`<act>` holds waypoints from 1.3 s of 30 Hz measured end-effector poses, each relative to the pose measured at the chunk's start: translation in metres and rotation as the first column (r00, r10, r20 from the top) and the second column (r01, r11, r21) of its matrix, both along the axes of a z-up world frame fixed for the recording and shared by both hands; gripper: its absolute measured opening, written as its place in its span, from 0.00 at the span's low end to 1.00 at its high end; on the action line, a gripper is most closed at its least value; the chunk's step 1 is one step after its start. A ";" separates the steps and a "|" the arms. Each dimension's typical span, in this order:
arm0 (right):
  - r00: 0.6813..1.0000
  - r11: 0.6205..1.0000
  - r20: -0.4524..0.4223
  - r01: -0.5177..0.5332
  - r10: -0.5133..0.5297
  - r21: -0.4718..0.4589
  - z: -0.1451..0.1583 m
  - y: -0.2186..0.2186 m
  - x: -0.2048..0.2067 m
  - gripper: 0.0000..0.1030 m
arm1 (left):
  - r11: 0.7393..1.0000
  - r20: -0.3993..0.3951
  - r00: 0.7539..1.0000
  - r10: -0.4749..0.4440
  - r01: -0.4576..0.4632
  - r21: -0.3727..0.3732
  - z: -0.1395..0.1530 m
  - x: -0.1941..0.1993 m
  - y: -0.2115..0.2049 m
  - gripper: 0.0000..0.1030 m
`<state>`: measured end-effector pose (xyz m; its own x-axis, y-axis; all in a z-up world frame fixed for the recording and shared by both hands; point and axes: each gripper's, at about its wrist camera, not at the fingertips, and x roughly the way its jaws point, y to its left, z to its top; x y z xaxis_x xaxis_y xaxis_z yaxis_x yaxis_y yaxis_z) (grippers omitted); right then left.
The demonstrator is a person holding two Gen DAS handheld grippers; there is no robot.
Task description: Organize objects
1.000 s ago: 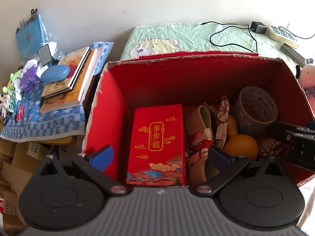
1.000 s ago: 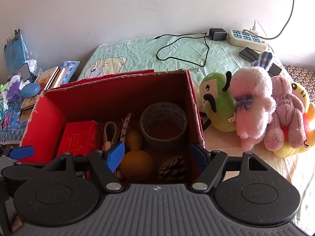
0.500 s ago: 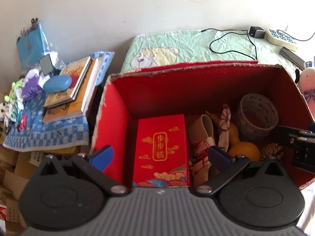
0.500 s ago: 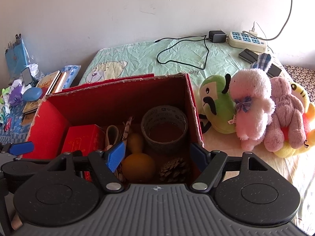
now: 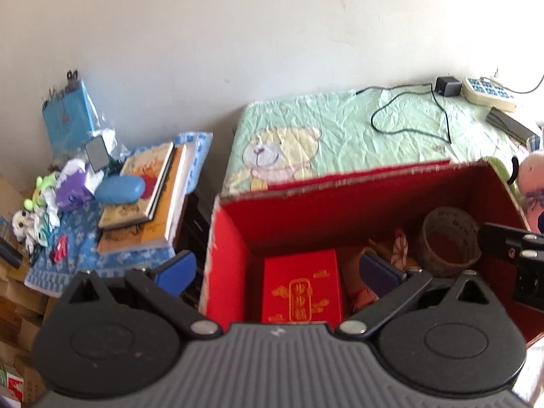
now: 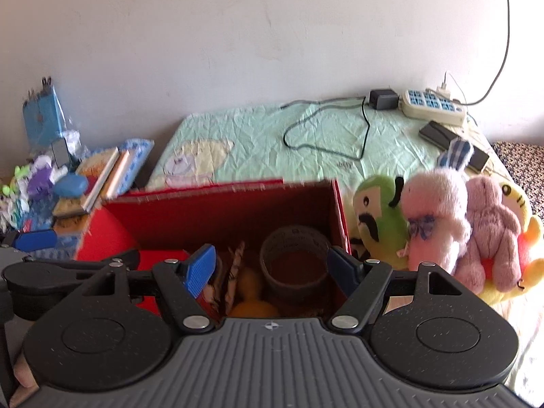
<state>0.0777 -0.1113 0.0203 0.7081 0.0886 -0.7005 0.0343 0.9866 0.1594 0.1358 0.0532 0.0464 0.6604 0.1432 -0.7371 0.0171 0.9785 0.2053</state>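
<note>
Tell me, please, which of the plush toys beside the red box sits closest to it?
The green plush with the black moustache: it sits right against the red box, while the light pink plush, darker pink plush and yellow plush sit farther out.

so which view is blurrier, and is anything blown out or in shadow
Both views are slightly motion-smeared; in the right wrist view the red box rim streaks and sunlight washes out the bed by the plush toys; in the left wrist view the box floor lies shadowed.
</note>
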 end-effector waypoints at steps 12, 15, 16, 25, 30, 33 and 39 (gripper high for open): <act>0.999 1.000 0.023 0.030 -0.030 0.003 0.008 -0.003 -0.002 0.73 | 0.999 0.029 0.999 -0.038 0.038 -0.005 0.021 0.004 -0.007 0.99; 0.999 0.999 -0.006 0.032 -0.032 0.008 -0.001 -0.004 -0.005 0.73 | 0.999 0.006 0.999 -0.041 0.041 -0.014 0.014 0.001 -0.008 0.99; 0.999 0.999 -0.013 0.032 -0.032 0.010 -0.003 -0.004 -0.006 0.73 | 0.999 -0.002 0.999 -0.039 0.038 -0.017 0.011 0.000 -0.009 0.99; 0.998 0.999 -0.060 0.034 -0.032 0.024 -0.019 -0.005 -0.013 0.71 | 0.999 -0.047 0.998 -0.028 0.027 -0.028 -0.009 -0.011 -0.010 0.99; 0.998 0.999 -0.066 0.027 -0.026 0.021 -0.022 -0.004 -0.016 0.70 | 0.999 -0.066 0.998 -0.017 0.015 -0.035 -0.018 -0.017 -0.010 0.99; 0.997 1.000 -0.069 0.019 -0.018 0.015 -0.024 -0.003 -0.017 0.70 | 0.999 -0.085 0.996 -0.012 0.008 -0.046 -0.024 -0.018 -0.009 0.99; 0.996 1.000 -0.085 0.006 -0.005 0.015 -0.029 -0.001 -0.020 0.66 | 0.999 -0.101 0.995 -0.009 0.004 -0.051 -0.029 -0.024 -0.012 0.99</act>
<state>0.0578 -0.1127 -0.0091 0.6467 0.0957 -0.7567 0.0539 0.9839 0.1706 0.1122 0.0410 0.0170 0.5829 0.0995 -0.8064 0.0420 0.9875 0.1521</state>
